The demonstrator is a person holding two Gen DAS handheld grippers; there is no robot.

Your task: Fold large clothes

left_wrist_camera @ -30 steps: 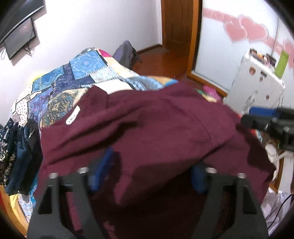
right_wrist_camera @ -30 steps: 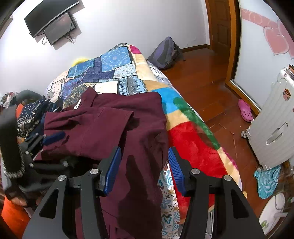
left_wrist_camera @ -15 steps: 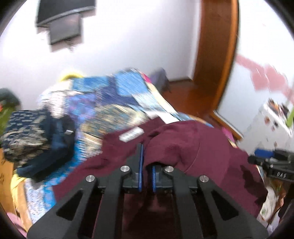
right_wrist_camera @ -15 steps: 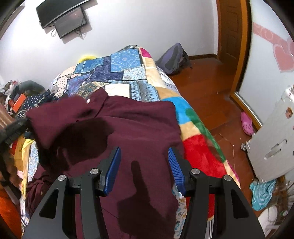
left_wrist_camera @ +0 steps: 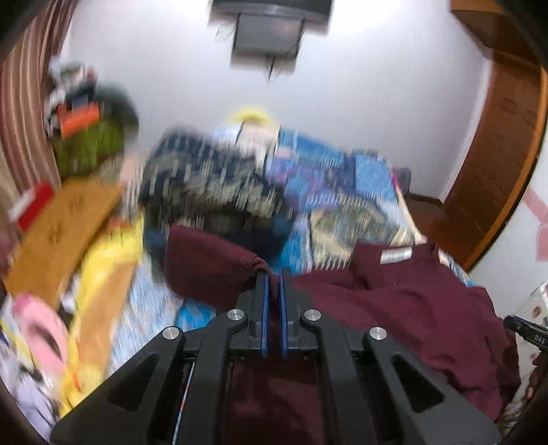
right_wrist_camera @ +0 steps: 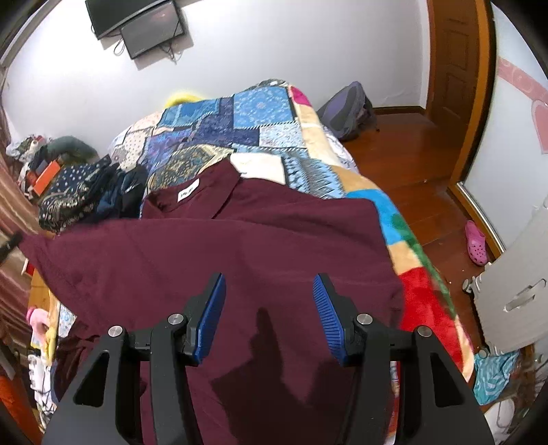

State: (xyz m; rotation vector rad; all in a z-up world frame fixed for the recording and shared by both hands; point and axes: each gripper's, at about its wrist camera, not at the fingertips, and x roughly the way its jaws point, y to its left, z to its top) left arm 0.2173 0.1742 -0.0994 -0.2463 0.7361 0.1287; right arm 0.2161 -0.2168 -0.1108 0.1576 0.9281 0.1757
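White walls and a bed (right_wrist_camera: 274, 116) under a patchwork quilt fill the background of both views, with a dark screen (right_wrist_camera: 150, 27) mounted high on the wall. At the bottom centre of the left wrist view, the left gripper (left_wrist_camera: 273, 277) has its blue pads pressed together, pinching a gathered fold of the maroon shirt (left_wrist_camera: 394, 308); cloth bunches to the left of the fingertips and spreads to the lower right, its white neck label (left_wrist_camera: 395, 255) facing up. That view is smeared, so what seems to be a pile of dark patterned clothes (left_wrist_camera: 205, 185) above the shirt is hard to make out. In the right wrist view, the right gripper (right_wrist_camera: 269, 294) stands with its blue pads spread apart over the middle of the shirt (right_wrist_camera: 239, 246), gripping nothing. The shirt lies across the near part of the bed, collar toward the top of the frame. A pink shoe (right_wrist_camera: 476, 241) sits on the wooden floor at the right, near a white suitcase (right_wrist_camera: 517, 291).
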